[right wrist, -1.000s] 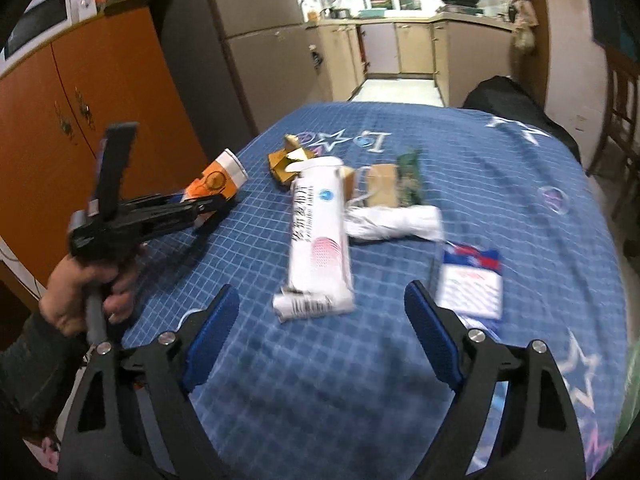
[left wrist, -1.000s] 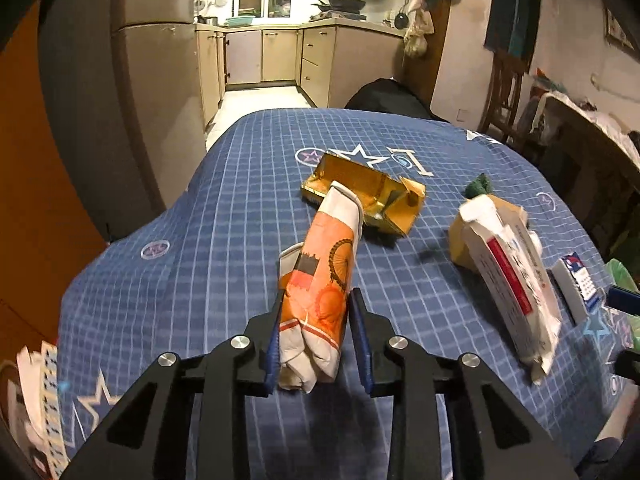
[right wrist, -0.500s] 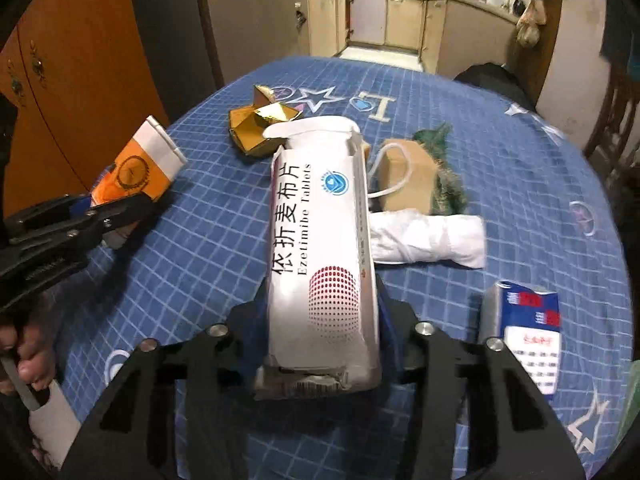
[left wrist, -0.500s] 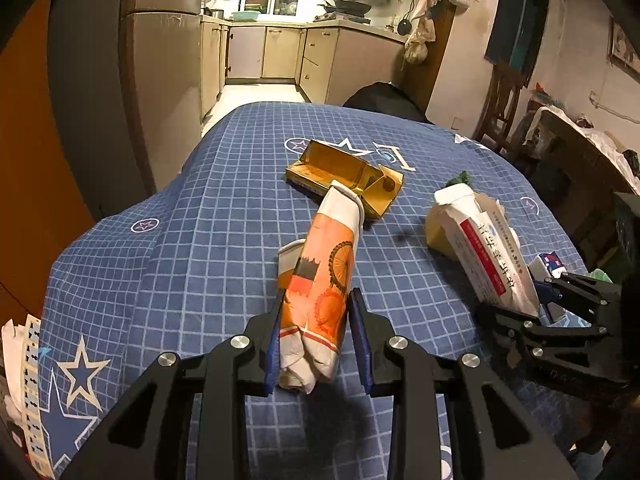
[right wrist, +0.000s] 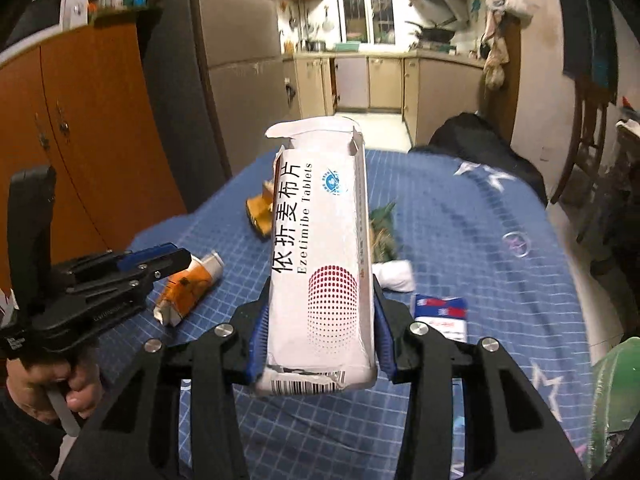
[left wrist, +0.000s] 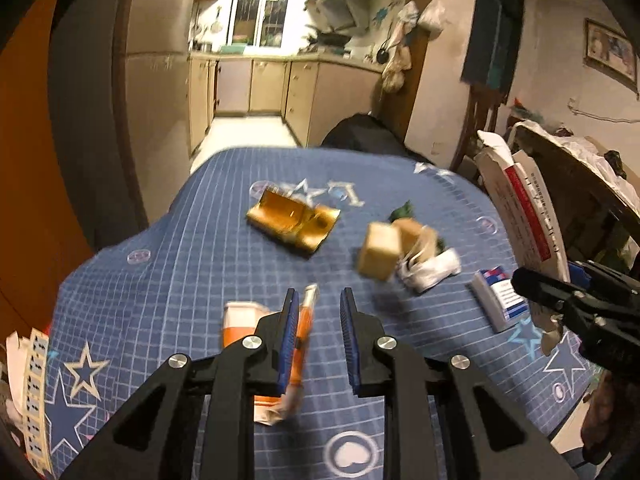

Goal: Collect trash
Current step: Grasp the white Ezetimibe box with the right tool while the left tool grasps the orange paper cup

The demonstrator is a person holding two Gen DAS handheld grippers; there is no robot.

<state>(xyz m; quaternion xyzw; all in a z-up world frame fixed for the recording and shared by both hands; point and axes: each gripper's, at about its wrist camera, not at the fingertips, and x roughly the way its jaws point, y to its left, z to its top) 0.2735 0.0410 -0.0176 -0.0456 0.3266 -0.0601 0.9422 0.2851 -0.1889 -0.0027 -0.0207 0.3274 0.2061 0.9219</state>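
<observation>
white cardboard carton [right wrist: 320, 264] | clamped in right gripper [right wrist: 320, 344] jaws

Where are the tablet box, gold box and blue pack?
tablet box [right wrist: 320, 264]: right wrist view, printed top face.
gold box [left wrist: 292, 222]: left wrist view, open inner face.
blue pack [left wrist: 500, 300]: left wrist view, top face.

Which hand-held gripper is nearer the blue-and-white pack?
Right. The right hand-held gripper, jaws just closed on the white tablet box, hangs beside the pack; the left, jaws just closing, is farther off, by the orange carton.
</observation>
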